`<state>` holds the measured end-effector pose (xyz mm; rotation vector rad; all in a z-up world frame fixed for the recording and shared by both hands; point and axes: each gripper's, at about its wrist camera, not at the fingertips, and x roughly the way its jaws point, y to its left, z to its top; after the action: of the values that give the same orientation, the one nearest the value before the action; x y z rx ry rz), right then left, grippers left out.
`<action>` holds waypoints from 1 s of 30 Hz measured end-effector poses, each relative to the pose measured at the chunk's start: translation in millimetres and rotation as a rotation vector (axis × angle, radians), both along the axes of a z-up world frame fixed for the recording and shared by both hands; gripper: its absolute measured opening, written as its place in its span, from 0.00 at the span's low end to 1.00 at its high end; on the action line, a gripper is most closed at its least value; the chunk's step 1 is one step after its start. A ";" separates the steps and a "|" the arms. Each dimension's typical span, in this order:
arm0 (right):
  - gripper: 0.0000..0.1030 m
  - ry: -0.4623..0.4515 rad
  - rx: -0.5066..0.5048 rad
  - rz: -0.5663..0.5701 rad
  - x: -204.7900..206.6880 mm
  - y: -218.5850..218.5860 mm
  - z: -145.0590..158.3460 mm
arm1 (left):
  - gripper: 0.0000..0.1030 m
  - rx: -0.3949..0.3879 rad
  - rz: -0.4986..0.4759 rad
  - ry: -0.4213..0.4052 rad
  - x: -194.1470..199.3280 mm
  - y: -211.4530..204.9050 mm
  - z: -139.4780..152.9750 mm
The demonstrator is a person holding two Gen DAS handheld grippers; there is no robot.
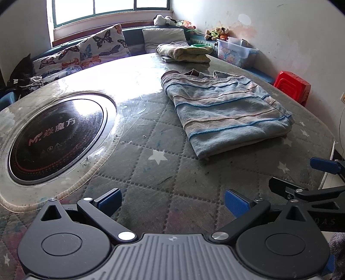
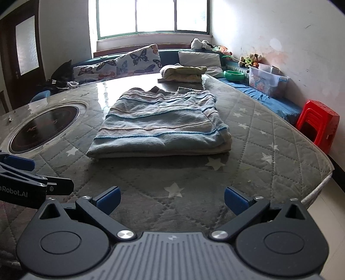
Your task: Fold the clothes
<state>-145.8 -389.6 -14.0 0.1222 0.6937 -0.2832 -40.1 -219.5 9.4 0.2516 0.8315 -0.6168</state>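
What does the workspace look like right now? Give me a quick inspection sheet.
Surface: quilted star-print table cover under a glossy sheet; built-in round cooktop at left.
Job's things: striped blue garment lying folded, flat; yellow-green folded pile behind it at the far edge.
Clutter: small crumbs on the cover.
Grippers: left gripper and right gripper both open, empty, short of the garment.
Cables: thin wire on the right wall.
Surroundings: butterfly cushions, red stool, clear storage bin, plush toys, window.

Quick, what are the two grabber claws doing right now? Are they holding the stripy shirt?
Left gripper: open, holding nothing.
Right gripper: open, holding nothing.
The striped shirt lies folded on the table, untouched.
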 end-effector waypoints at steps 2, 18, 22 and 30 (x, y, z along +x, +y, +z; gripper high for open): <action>1.00 0.000 0.001 0.000 -0.4 0.6 0.0 | 1.00 0.004 0.003 -0.003 -0.6 0.1 0.4; 1.00 -0.021 0.005 -0.002 -9.3 3.4 4.9 | 1.00 0.006 0.003 -0.031 -12.6 2.0 6.7; 1.00 -0.029 0.005 -0.003 -12.9 4.4 6.2 | 1.00 0.005 0.003 -0.043 -16.3 3.2 9.2; 1.00 -0.049 0.002 -0.006 -18.6 6.0 10.1 | 1.00 0.003 0.007 -0.060 -20.8 4.7 12.9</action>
<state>-164.4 -383.6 -4.0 0.1329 0.6455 -0.2840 -61.0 -214.8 22.3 0.2689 0.7754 -0.5990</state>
